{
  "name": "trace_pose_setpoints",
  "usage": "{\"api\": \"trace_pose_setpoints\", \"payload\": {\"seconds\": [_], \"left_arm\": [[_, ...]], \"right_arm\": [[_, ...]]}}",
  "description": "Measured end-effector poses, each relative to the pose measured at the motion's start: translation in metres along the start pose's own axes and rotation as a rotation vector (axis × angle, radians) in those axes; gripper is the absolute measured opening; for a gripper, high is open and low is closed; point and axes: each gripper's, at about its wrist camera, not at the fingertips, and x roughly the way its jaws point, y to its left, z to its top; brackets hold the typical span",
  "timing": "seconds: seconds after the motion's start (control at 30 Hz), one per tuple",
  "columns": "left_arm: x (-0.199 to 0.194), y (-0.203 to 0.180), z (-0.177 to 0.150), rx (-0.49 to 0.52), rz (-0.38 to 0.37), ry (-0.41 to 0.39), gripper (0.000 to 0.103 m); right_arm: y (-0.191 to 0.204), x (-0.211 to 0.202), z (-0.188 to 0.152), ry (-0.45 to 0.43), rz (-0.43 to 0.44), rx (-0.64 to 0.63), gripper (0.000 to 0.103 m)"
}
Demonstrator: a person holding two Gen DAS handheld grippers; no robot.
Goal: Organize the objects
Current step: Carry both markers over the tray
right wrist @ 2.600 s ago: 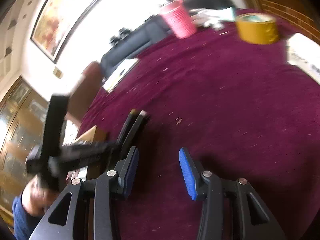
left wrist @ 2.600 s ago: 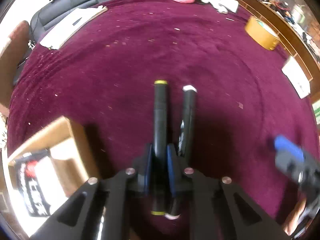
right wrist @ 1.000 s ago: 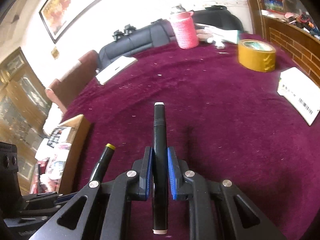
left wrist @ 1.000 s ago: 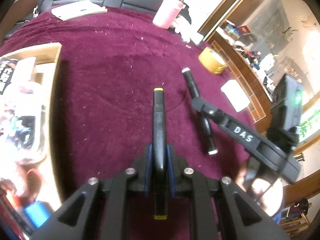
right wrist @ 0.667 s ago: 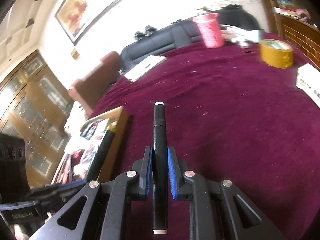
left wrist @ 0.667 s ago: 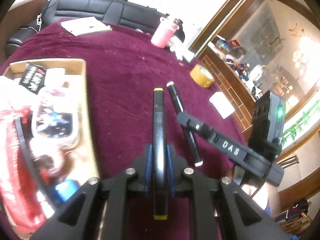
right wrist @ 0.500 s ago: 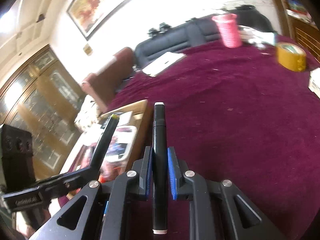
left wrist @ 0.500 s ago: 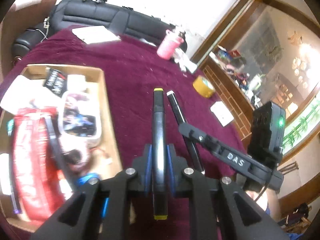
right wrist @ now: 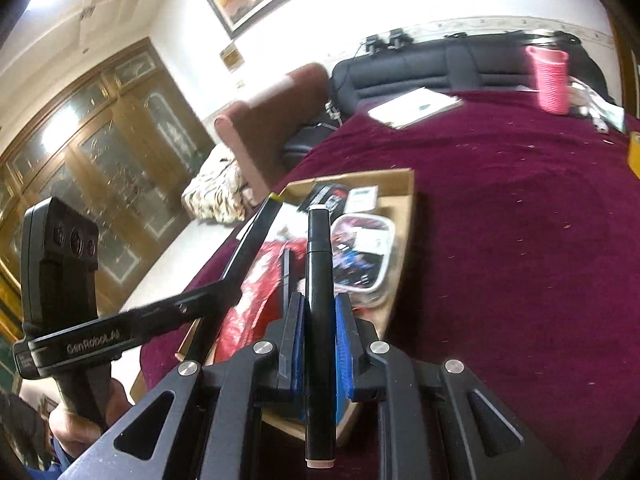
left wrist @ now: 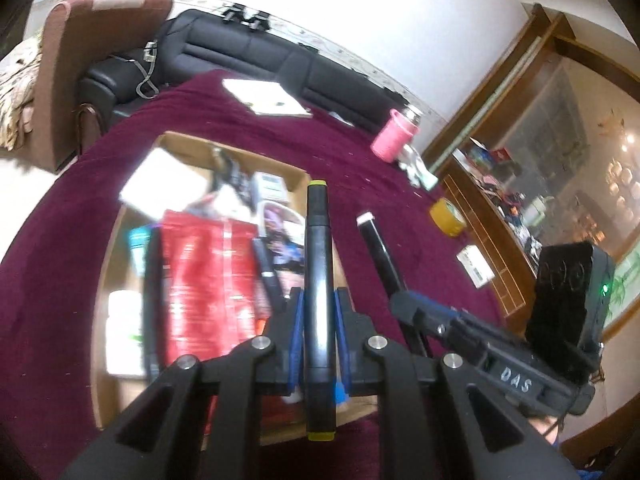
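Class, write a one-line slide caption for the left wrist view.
Left tool grips a yellow-capped marker above the cardboard box.

Cardboard box (left wrist: pixel 296 172) contents are motion-blurred; labels illegible. Yellow tape roll (right wrist: pixel 635 152), at three o'clock in the right wrist view, is cut by the frame edge.

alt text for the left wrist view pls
The left gripper, jaws shut on a yellow-capped black marker, hangs over a full cardboard box on a maroon tablecloth; the right gripper holds a white-capped marker.

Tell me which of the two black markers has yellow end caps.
The marker clamped in the left gripper; the right gripper's marker has white caps.
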Motion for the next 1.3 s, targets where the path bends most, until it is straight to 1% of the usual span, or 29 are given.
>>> {"api": "trace_pose_setpoints", "payload": {"seconds": [0.17, 0.33, 0.5, 0.6, 0.87, 0.97, 1.13, 1.3], "left_arm": [[-0.006, 0.025, -0.001, -0.037, 0.015, -0.007, 0.014], [-0.006, 0.041, -0.001, -0.066, 0.026, -0.008, 0.014], [-0.003, 0.048, -0.002, -0.07, 0.033, -0.002, 0.014], [0.0, 0.05, -0.001, -0.069, 0.053, -0.002, 0.014], [0.012, 0.053, 0.001, -0.069, 0.062, 0.016, 0.014], [0.016, 0.053, 0.001, -0.066, 0.077, 0.023, 0.014], [0.019, 0.054, 0.001, -0.064, 0.082, 0.026, 0.014], [0.023, 0.056, 0.005, -0.071, 0.081, 0.029, 0.014]], "right_arm": [[0.012, 0.019, -0.002, 0.034, -0.001, -0.018, 0.017], [0.014, 0.032, 0.0, 0.05, -0.028, -0.026, 0.017], [0.011, 0.039, 0.001, 0.061, -0.047, -0.01, 0.017], [0.009, 0.045, 0.003, 0.076, -0.045, 0.0, 0.017], [0.007, 0.062, 0.011, 0.101, -0.072, -0.001, 0.017], [0.005, 0.066, 0.013, 0.105, -0.077, 0.0, 0.017], [-0.004, 0.077, 0.017, 0.125, -0.071, 0.029, 0.017], [-0.008, 0.082, 0.02, 0.125, -0.076, 0.042, 0.017]]}}
